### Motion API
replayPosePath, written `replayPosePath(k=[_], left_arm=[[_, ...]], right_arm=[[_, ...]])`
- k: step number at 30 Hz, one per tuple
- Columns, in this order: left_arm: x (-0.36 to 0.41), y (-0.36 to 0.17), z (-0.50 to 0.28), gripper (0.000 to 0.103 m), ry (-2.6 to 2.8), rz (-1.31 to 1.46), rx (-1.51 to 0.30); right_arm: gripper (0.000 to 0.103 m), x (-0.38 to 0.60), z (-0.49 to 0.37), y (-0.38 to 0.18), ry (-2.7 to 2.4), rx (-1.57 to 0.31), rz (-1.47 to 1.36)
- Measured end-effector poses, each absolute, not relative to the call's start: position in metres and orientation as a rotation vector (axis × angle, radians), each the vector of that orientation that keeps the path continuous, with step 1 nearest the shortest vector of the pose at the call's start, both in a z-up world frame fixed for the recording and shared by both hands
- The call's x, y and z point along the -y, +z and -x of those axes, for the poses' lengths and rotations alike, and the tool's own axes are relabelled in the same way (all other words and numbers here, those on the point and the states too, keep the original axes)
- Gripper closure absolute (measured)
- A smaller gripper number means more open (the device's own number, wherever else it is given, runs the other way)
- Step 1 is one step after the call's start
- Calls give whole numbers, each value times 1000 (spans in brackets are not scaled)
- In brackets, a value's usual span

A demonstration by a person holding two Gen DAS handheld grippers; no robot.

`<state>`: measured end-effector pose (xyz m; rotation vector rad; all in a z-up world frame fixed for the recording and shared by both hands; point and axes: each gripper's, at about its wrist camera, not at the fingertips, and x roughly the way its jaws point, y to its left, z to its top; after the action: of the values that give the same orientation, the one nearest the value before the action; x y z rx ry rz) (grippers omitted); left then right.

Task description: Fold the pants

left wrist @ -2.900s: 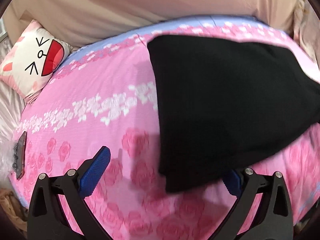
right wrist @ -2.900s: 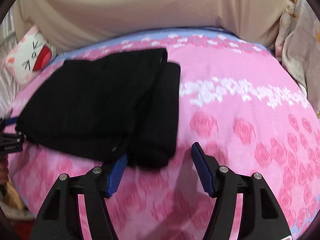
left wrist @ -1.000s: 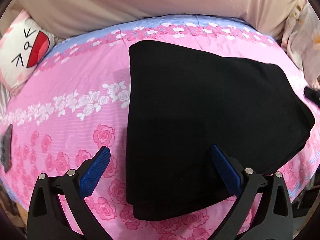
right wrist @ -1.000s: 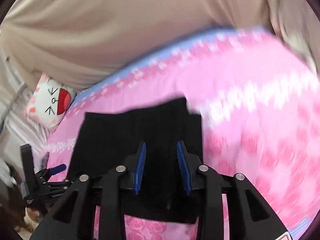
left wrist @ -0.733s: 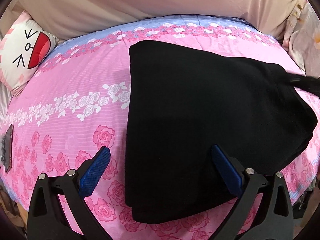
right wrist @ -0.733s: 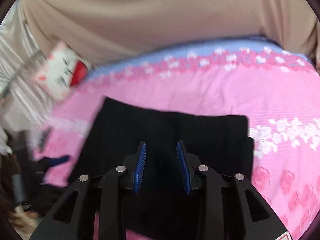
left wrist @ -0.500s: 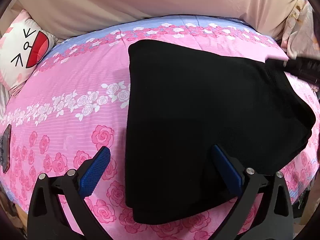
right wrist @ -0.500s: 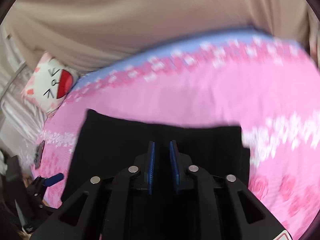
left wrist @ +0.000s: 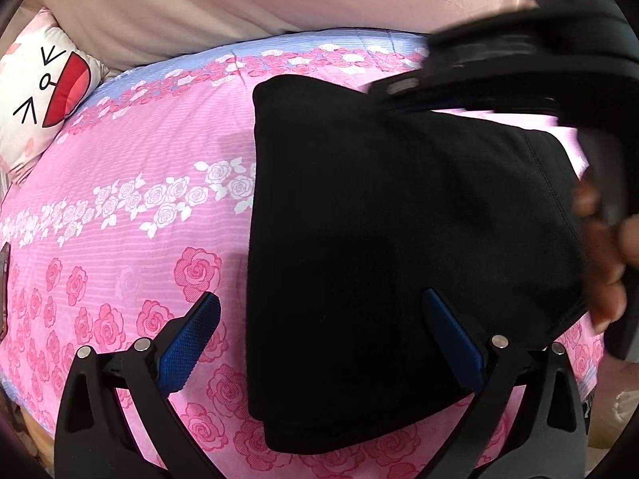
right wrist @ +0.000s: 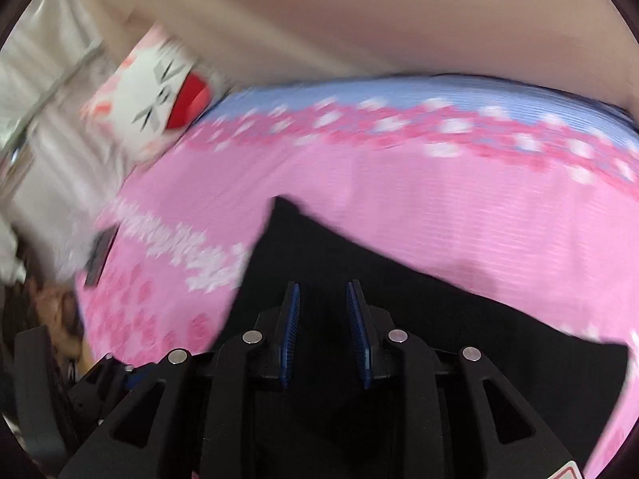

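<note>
Black pants [left wrist: 399,239] — folded flat, layered — on pink bedspread [left wrist: 139,159]

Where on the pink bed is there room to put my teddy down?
The roomiest bare patch is the pink bedspread between the cat pillow and the folded black pants. A thinner strip runs behind the pants. It is crowded on the pants' far side, where the right gripper hovers, and at the near edge by the left gripper.
</note>
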<state>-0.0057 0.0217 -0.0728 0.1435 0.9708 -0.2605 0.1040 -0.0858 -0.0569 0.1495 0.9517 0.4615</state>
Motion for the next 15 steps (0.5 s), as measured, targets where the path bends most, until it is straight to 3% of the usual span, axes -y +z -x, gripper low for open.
replayPosePath(k=[4, 9, 12, 15], left_arm=[[-26, -72, 5, 5, -251, -134, -965], [-28, -73, 5, 5, -266, -122, -976], [-27, -74, 4, 5, -269, -124, -973], [-26, -74, 4, 5, -268, -126, -976]], right_arm=[[75, 51, -136, -90, 475, -1046, -57], [75, 63, -128, -60, 477, -978, -126], [73, 79, -129, -79, 392, -1020, -103], [76, 109, -120, -80, 384, -1009, -255]])
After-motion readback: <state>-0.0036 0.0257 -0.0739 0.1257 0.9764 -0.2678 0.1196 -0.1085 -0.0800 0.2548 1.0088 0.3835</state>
